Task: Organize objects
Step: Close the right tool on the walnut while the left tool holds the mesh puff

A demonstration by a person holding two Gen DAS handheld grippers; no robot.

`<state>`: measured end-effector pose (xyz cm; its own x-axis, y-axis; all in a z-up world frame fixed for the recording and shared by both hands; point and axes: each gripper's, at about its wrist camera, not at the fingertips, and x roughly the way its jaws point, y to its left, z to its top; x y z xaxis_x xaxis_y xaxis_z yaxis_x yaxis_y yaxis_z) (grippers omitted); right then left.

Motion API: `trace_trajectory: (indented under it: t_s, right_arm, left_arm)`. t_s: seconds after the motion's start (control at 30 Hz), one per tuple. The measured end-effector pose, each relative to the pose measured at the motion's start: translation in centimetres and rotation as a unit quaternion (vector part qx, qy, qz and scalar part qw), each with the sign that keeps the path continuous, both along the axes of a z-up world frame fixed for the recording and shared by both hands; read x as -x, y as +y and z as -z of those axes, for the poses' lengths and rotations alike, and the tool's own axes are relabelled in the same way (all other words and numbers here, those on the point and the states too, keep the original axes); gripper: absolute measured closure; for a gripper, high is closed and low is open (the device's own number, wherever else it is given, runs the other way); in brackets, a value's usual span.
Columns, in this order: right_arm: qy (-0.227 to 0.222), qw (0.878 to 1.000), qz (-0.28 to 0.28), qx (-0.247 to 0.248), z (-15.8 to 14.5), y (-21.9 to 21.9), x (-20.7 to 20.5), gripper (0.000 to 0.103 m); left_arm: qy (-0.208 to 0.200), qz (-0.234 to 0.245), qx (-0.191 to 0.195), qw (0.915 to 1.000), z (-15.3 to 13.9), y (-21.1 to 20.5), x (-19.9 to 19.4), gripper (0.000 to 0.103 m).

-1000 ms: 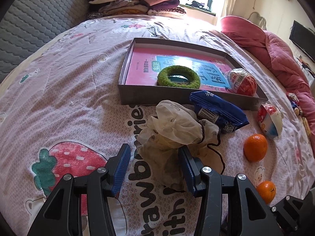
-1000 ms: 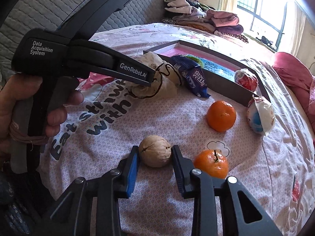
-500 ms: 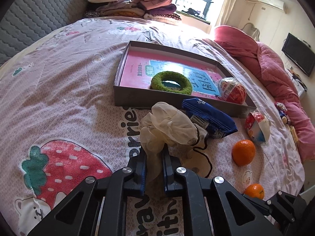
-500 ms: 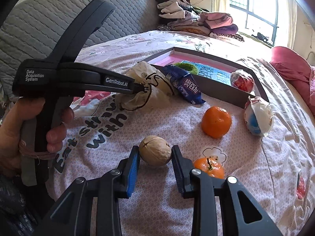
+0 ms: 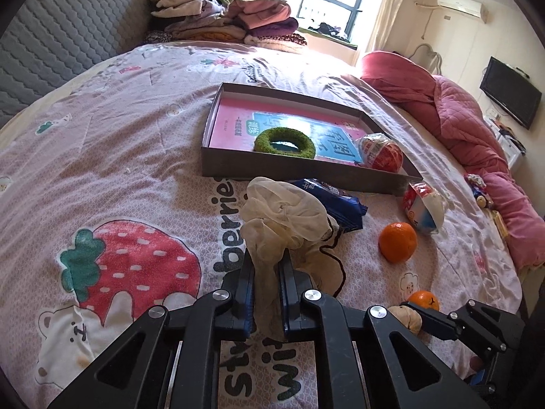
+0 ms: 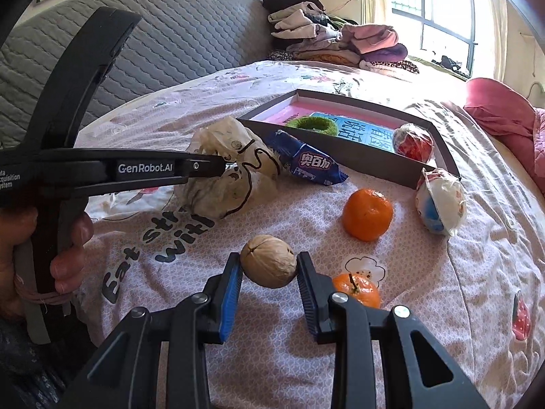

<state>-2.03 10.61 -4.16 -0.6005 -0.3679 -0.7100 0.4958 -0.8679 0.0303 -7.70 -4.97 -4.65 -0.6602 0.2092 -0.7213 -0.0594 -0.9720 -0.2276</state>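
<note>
Pinching the cream cloth pouch (image 5: 282,218) on the bed, the left gripper (image 5: 266,272) should lift clear toward the box (image 5: 306,167); right gripper (image 6: 269,272) clamps the walnut (image 6: 268,260).

Left gripper (image 5: 266,266) clamped, right gripper (image 6: 269,274) clamped

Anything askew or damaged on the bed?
Nothing damaged or spilled. Only oddity: the blue snack packet leans tilted against the tray's outer wall, partly tucked under the crumpled cloth bag that the left gripper pinches.
</note>
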Motion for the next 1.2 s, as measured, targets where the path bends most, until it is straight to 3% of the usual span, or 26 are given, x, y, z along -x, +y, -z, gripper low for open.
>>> trace_trajectory:
  t_s: [1.2]
  right_arm:
    - [0.027, 0.999, 0.007, 0.028, -2.0, 1.2, -0.5, 0.07]
  left_arm:
    - [0.053, 0.008, 0.021, 0.9983, -3.8, 1.5, -4.0, 0.091]
